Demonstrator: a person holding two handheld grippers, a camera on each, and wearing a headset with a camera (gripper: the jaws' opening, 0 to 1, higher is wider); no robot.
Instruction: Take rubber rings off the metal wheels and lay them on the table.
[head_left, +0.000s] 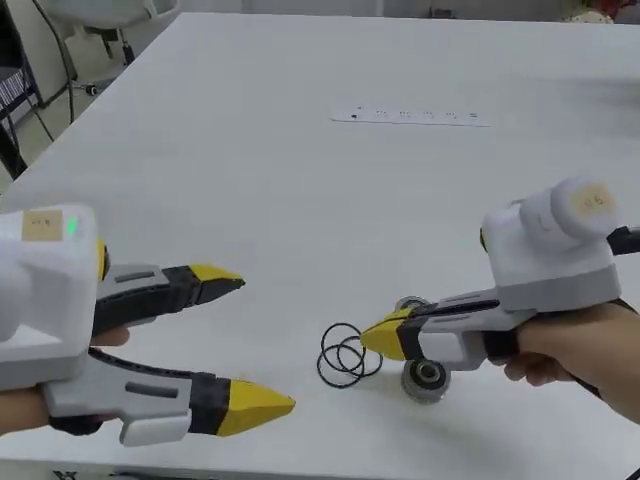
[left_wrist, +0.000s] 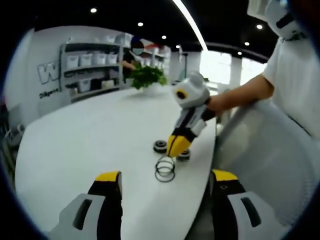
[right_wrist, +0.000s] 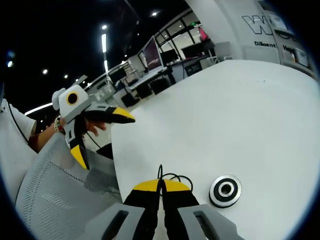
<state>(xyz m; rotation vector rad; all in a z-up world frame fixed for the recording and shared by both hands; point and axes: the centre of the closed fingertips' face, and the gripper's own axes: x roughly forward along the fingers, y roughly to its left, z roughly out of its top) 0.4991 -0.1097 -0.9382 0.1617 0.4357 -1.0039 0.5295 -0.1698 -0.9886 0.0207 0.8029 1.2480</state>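
Several thin black rubber rings (head_left: 345, 355) lie looped together on the white table (head_left: 300, 180) near its front edge. My right gripper (head_left: 378, 338) is shut, its yellow tips at the rings. In the right gripper view a black ring (right_wrist: 173, 176) runs out from between the closed tips (right_wrist: 160, 186). One metal wheel (head_left: 426, 378) lies flat just below that gripper, and a second wheel (head_left: 410, 303) is half hidden behind it. My left gripper (head_left: 250, 345) hovers open at the lower left, holding nothing. The left gripper view shows the rings (left_wrist: 165, 169) and both wheels (left_wrist: 160, 146) ahead.
A narrow white printed strip (head_left: 410, 116) lies far back on the table. The table's front edge runs close under both grippers. A mesh chair (right_wrist: 60, 190) stands at that edge. A potted plant (left_wrist: 147, 77) and shelves stand beyond the table's far end.
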